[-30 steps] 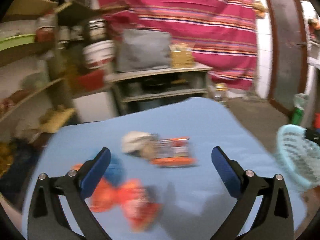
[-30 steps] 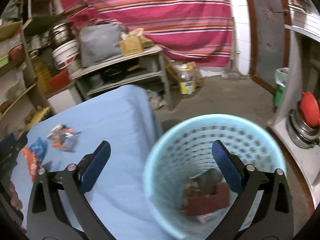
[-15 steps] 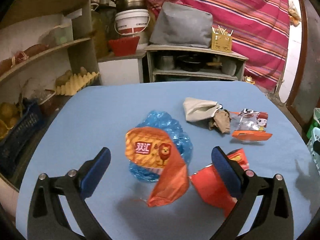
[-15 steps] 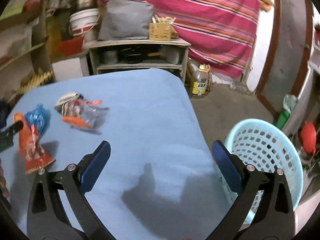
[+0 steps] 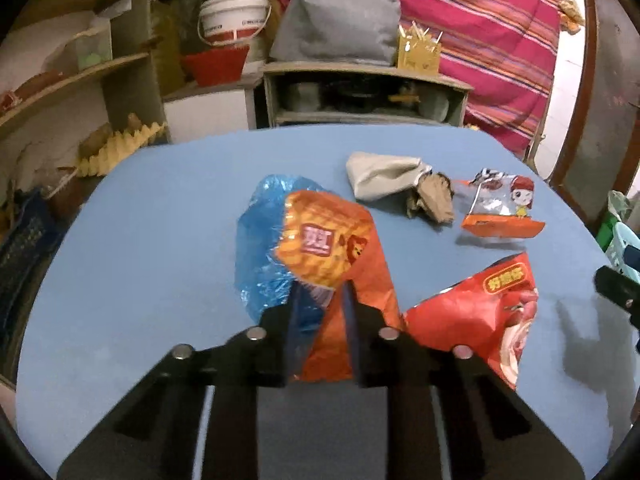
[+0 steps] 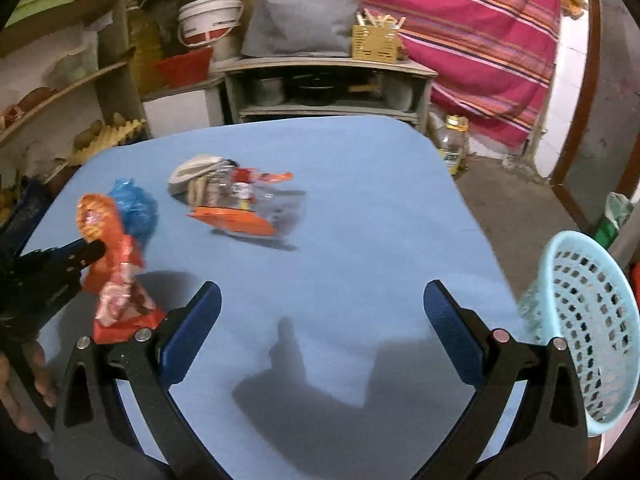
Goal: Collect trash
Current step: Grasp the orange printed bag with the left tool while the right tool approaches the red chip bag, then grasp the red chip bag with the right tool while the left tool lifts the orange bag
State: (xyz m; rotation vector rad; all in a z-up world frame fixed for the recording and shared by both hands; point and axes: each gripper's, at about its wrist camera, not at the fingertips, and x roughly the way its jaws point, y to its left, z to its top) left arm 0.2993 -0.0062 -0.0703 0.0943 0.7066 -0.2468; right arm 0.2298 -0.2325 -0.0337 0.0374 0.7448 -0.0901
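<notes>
Held thing: the orange snack bag is clamped between the two fingers of the left tool, gripped at its narrow lower part; its puffed top stands up and away from the tool.
Long axis: the bag runs roughly along the tool's fingers, top end leaning toward the far side of the surface.
Lifted or resting: cannot tell whether the bag's bottom touches the blue surface.
Where it must go: the pale blue basket stands off the right edge of the surface, well apart from the left tool and on its far right.
Nearer arm: the right tool is just beside the basket; its fingers are spread wide with nothing between them, hovering over bare surface.
Left pose: held low over the near left part of the surface, pointing forward.
Coming move, judged: the left tool likely needs to carry the bag across to the right, passing in front of the right tool.
Other trash: blue plastic bag behind the held bag, touching it; red bag just right; crumpled grey paper and cartoon wrapper farther back.
</notes>
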